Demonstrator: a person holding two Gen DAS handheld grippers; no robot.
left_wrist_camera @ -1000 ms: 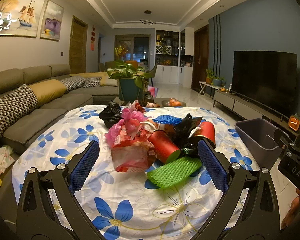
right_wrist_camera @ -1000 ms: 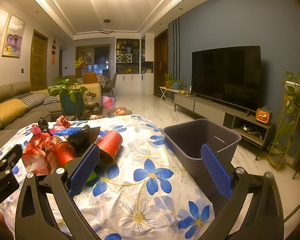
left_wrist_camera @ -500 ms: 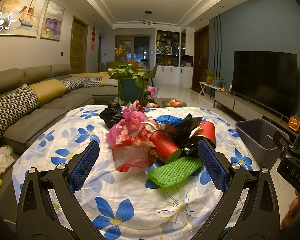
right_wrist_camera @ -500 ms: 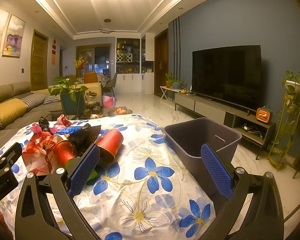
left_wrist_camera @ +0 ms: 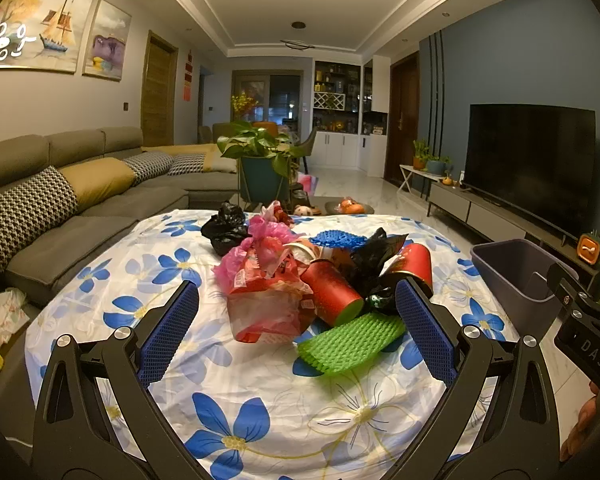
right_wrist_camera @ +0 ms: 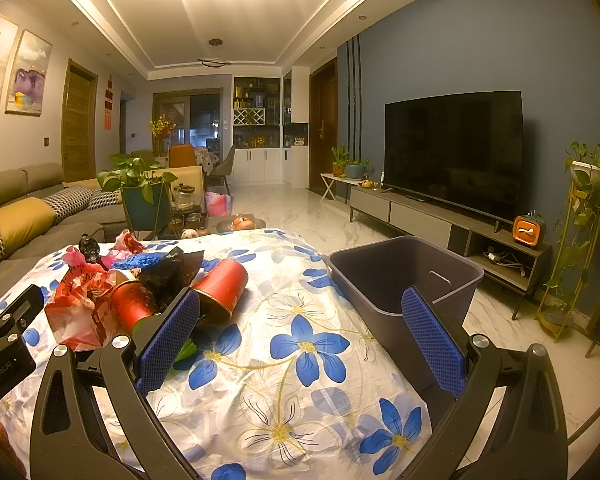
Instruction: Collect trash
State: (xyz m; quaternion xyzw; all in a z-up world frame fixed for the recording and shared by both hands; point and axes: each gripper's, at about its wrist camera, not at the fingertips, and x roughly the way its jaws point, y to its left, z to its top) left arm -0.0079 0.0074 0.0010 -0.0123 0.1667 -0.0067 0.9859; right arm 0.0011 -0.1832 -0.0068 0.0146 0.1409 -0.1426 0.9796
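Hovering wide open and empty, the left gripper (left_wrist_camera: 296,332) faces the trash pile (left_wrist_camera: 300,276) heaped mid-table on the flowered cloth (left_wrist_camera: 236,412): red cups, pink bags, black bags, green foam net (left_wrist_camera: 350,344). Equally spread, holding nothing, the right gripper (right_wrist_camera: 300,340) points between pile and grey bin (right_wrist_camera: 404,276) beside the table.

The left hand-held gripper (left_wrist_camera: 296,300) is held level, its two blue-padded fingers (left_wrist_camera: 168,336) spread wide with nothing between them. The right hand-held gripper (right_wrist_camera: 300,320) is likewise wide apart and empty, its blue pads (right_wrist_camera: 434,344) facing each other. Both point forward, side by side.
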